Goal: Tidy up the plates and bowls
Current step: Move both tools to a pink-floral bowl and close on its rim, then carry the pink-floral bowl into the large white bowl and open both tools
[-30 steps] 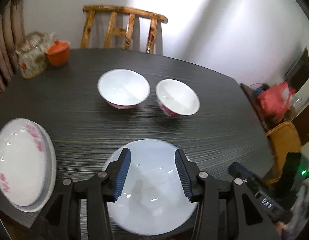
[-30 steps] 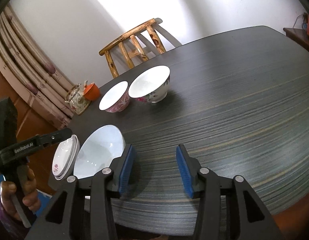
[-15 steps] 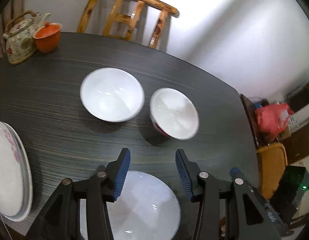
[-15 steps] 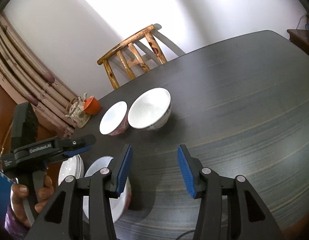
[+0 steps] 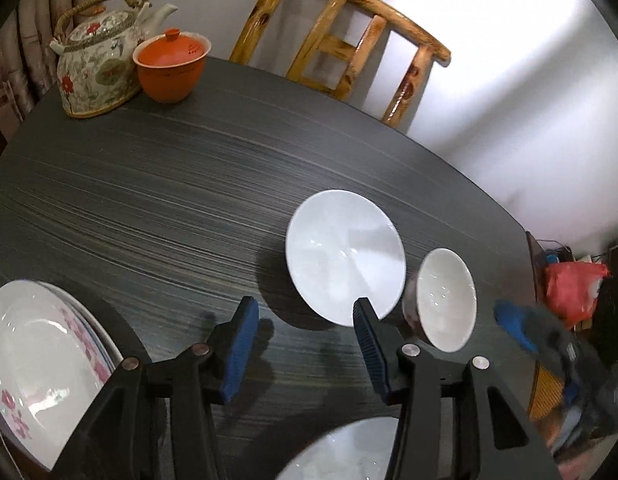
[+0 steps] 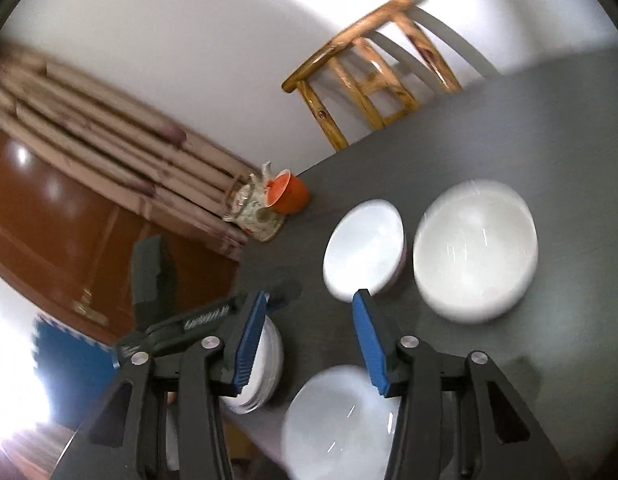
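Both claws stand part-open with nothing between their blue pads: the left claw (image 5: 305,344) has just widened a little above the dark desk (image 5: 149,200), the right claw (image 6: 309,340) has just narrowed slightly. From the left claw, a wide white bowl (image 5: 345,256) sits at one o'clock, a smaller bowl (image 5: 447,300) just beside it at two o'clock. Stacked plates (image 5: 41,364) lie at nine o'clock, another bowl (image 5: 341,452) at six. A teapot (image 5: 97,64) and orange cup (image 5: 171,66) stand at eleven.

Near bowl (image 5: 349,452) cut by bottom edge; plate stack (image 5: 37,360) cropped left; right view motion-blurred.
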`<state>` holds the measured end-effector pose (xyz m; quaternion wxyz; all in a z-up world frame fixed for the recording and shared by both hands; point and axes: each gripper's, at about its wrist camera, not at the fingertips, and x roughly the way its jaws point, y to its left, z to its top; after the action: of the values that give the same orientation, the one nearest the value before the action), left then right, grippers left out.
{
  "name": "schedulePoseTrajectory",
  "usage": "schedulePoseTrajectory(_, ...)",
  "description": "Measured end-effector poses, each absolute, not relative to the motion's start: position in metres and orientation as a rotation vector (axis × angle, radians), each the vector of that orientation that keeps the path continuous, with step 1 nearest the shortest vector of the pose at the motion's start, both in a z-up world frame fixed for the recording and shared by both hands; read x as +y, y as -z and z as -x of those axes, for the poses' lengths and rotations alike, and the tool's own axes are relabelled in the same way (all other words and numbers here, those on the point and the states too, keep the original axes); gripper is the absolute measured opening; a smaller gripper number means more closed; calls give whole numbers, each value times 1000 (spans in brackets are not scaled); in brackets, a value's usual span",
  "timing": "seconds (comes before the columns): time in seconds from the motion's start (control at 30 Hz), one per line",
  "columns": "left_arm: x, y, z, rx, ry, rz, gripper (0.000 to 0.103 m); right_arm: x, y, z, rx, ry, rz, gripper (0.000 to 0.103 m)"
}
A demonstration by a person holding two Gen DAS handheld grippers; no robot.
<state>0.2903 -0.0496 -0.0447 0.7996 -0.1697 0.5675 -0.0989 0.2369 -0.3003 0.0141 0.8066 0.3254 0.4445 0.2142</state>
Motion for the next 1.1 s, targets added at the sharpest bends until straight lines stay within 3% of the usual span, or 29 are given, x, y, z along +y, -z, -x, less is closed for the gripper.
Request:
schedulePoseTrajectory(0.2,-40,66,-302,1251,216,428,50,-280,5,-311,1099,-445,-472,41)
schedulePoseTrajectory(0.4,-38,85,-313,1286,227,501,50,-274,32,-355,1178,-470,-424,41)
schedulePoseTrajectory(0.83,-49,100,-322,1275,228,456,48,-260,79,-386,1288,-459,-358,40)
schedulePoseTrajectory(0.9,-51,104,-325,1286,239,446,14,-255,86,-386,1310,-450,-327,33)
schedulePoseTrajectory(0.97,-52,106,-325,1292,252,439,14,-251,91,-385,1326,-446,-306,12)
schedulePoseTrajectory(1.1,-51,99,-321,1275,245,396,12,-249,95,-382,1316,-414,-281,8)
